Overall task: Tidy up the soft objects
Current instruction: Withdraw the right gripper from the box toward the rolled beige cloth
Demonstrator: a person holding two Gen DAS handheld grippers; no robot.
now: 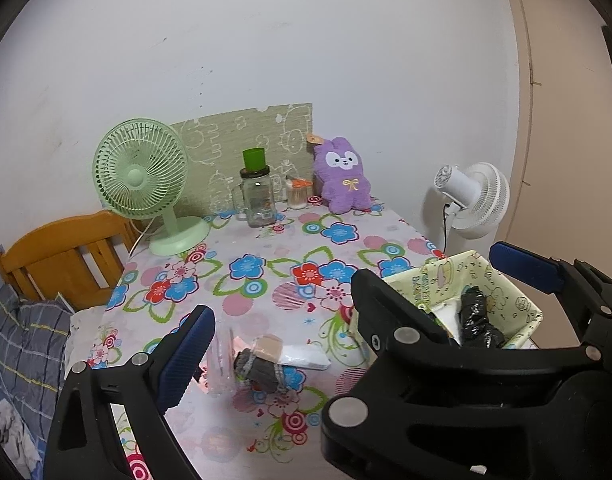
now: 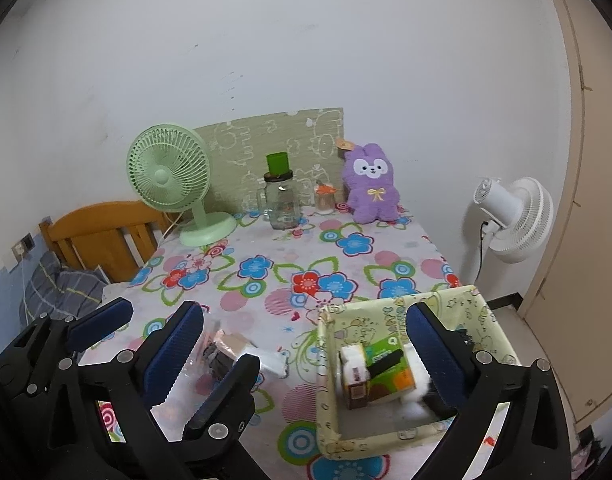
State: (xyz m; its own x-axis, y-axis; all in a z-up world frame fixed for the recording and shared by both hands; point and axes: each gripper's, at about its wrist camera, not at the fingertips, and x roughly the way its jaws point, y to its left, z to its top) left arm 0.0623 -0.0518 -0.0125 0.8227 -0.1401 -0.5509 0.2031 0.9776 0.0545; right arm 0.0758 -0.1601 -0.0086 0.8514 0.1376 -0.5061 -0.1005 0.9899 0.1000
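A rolled grey sock bundle (image 1: 261,370) lies on the flowered tablecloth (image 1: 265,248) beside a clear plastic bag (image 1: 221,356) and a flat white packet (image 1: 306,356); the sock bundle also shows in the right wrist view (image 2: 217,354). A pale green fabric box (image 1: 518,292) stands at the right and holds a black bundle (image 1: 476,318). In the right wrist view the box (image 2: 490,316) holds a green tissue pack (image 2: 386,360) and a small carton (image 2: 356,376). My left gripper (image 1: 358,312) is open above the sock bundle, and also shows in the right wrist view (image 2: 173,336). My right gripper (image 2: 306,360) is open over the box's left wall.
At the back stand a green desk fan (image 1: 141,172), a glass jar with a green cup on top (image 1: 257,196), a small jar (image 1: 297,194) and a purple plush rabbit (image 1: 344,178). A white fan (image 1: 474,196) stands off the table's right. A wooden headboard (image 1: 61,256) is left.
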